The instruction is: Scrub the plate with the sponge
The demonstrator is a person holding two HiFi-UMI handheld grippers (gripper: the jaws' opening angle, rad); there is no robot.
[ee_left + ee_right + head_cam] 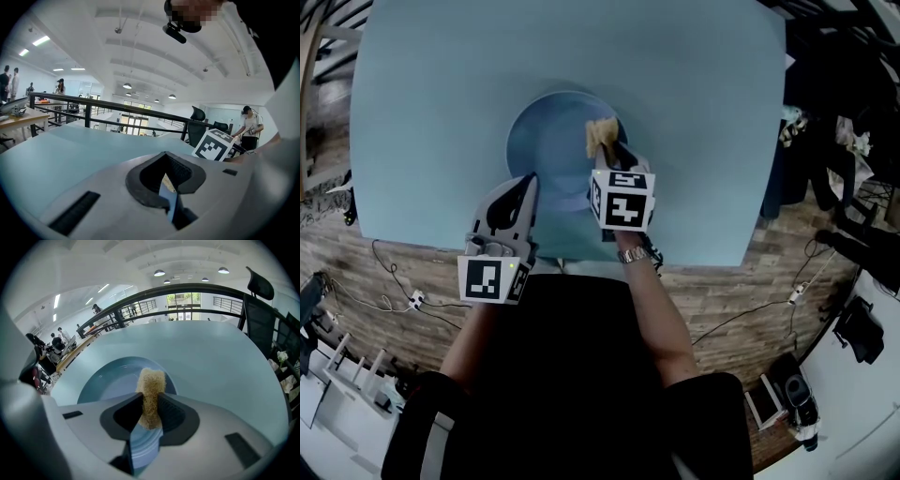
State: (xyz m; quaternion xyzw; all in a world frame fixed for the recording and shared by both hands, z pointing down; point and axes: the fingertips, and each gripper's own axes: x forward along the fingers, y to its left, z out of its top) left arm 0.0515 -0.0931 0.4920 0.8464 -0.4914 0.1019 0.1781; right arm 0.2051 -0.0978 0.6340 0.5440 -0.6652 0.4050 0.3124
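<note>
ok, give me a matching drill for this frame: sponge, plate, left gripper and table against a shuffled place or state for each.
Things:
1. sponge
2. plate
3. left gripper
4. table

States:
A. pale blue, carries the plate
B. closed on the plate's near-left rim
C. tan, pinched in the right gripper, over the plate
D. round, blue, on the table

Pairs: 1-C, 2-D, 3-B, 4-A
</note>
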